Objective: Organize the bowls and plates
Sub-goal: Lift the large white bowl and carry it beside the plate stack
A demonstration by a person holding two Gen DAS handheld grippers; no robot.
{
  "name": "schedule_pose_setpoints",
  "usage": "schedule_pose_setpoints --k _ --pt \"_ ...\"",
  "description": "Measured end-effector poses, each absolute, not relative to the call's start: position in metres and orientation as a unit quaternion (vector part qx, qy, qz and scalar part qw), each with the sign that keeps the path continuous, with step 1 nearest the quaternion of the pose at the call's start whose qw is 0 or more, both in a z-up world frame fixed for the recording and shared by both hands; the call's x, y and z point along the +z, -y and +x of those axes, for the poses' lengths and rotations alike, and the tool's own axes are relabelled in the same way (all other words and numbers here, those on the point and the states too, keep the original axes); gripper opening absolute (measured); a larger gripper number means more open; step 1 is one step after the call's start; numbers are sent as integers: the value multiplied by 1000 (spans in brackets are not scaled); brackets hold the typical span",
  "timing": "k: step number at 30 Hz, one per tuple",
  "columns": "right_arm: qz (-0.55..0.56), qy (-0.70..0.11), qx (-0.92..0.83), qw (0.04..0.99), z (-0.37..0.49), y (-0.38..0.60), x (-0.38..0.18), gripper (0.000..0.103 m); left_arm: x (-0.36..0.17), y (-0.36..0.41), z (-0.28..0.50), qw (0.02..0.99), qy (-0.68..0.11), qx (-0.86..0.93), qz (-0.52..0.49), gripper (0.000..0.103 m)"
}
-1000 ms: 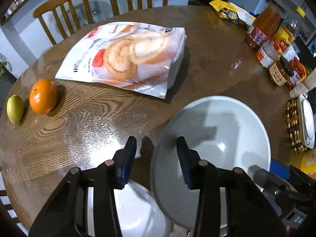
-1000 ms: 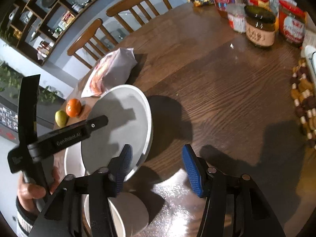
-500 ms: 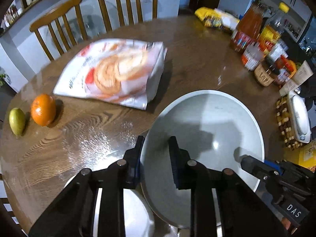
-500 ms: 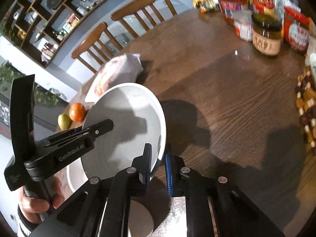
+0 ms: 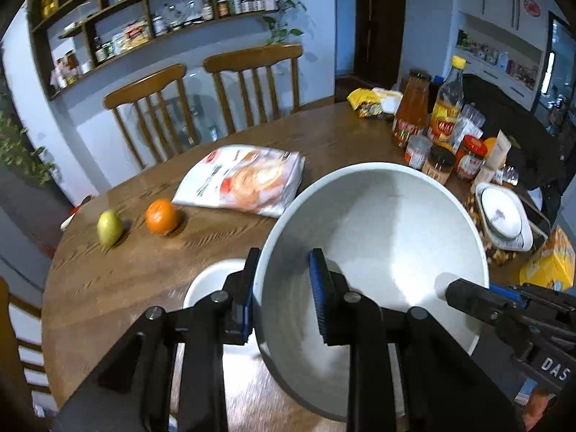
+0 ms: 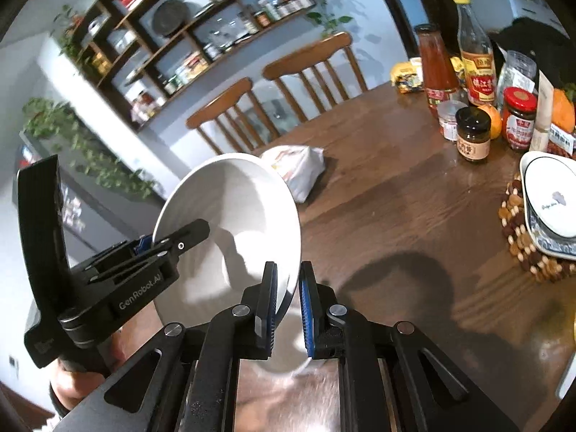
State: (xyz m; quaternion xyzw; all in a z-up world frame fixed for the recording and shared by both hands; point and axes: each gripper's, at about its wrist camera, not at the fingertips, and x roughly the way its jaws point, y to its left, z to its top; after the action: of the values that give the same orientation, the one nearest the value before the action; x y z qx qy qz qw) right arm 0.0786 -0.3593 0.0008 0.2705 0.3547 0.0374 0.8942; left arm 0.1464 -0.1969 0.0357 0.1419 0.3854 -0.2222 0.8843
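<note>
Large white bowl point(image 5: 374, 237) held tilted above the tabletop point(image 5: 118, 270), rim clamped in right gripper point(image 6: 288, 302) jaws, opposite rim between left gripper point(image 5: 284, 298) jaws, slightly opening

Both grippers, open a second ago, now clamp the white bowl's point(image 5: 378, 230) rim: left gripper point(image 5: 284, 295) at lower centre, right gripper point(image 6: 288, 309) likewise. The bowl is lifted off the table point(image 5: 118, 270), tilted, exposing a second white bowl point(image 5: 212, 280) beneath.
</note>
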Motion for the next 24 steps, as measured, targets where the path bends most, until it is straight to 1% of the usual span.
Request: schedule_pose_setpoints --k 6,14,18,24 --pt "255 -380 75 886 56 330 -7 14 25 156 111 885 -409 -186 122 26" --pt "208 -406 127 881 38 284 -9 14 15 109 75 889 -428 -135 98 26" --pt "198 -438 146 865 35 266 -32 14 -9 90 65 877 -459 -114 87 25" --pt "196 -483 149 840 38 258 -66 14 -48 82 65 853 -504 -107 80 26"
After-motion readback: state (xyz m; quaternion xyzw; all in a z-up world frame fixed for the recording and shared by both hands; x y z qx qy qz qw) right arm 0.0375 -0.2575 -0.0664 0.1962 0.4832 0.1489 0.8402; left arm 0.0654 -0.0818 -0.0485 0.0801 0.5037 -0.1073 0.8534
